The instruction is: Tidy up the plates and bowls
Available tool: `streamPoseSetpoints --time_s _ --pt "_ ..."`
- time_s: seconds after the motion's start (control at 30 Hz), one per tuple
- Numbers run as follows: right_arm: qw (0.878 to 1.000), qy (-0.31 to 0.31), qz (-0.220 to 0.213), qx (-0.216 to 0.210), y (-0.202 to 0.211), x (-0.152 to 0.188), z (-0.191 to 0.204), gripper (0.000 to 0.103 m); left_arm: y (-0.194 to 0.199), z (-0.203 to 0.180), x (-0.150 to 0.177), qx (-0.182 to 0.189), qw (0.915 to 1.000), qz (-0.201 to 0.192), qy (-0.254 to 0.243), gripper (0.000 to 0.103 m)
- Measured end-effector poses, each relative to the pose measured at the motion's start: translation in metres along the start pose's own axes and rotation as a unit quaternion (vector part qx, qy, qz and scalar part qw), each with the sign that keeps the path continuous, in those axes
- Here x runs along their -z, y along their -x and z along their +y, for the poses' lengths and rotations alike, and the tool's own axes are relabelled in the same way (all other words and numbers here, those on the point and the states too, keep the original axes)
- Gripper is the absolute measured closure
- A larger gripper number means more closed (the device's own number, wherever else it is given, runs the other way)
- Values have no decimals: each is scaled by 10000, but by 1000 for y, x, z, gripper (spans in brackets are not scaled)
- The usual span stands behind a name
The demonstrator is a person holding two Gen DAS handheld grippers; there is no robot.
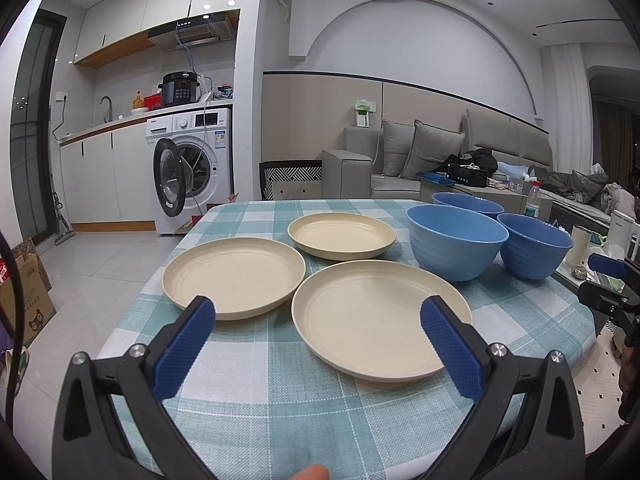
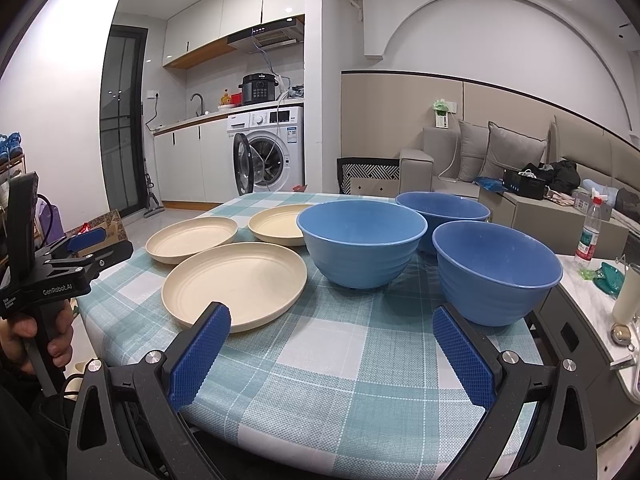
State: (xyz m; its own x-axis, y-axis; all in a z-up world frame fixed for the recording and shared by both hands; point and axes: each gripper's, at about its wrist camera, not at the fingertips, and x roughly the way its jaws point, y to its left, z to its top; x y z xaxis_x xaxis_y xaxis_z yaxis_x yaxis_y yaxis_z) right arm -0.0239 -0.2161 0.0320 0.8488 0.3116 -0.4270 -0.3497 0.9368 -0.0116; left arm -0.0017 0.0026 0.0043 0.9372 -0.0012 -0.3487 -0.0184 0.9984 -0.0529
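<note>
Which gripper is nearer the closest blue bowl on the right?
Right. The right gripper is open just in front of that bowl, its right finger almost at the bowl's base. The left gripper is open over the near plate, farther left.

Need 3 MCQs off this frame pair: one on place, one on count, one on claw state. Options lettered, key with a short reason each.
1. The blue bowls stand where, relative to the cream plates?
A. stacked on them
B. to their right
C. to their left

2. How many plates are on the checked tablecloth?
A. two
B. three
C. four

3. The left claw is:
A. open, empty
B. shut on a plate
C. shut on a bowl

Key: B, both views show bowls right of plates. B, three separate plates lie flat. A, fingers spread wide, nothing between; the right claw stands likewise.
</note>
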Motion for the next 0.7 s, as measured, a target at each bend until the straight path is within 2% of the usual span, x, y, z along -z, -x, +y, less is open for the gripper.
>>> streamPoseSetpoints --time_s 0.7 --pt "10000 20 0 -11 -1 -1 1 0 -2 1 1 -10 10000 16 -6 0"
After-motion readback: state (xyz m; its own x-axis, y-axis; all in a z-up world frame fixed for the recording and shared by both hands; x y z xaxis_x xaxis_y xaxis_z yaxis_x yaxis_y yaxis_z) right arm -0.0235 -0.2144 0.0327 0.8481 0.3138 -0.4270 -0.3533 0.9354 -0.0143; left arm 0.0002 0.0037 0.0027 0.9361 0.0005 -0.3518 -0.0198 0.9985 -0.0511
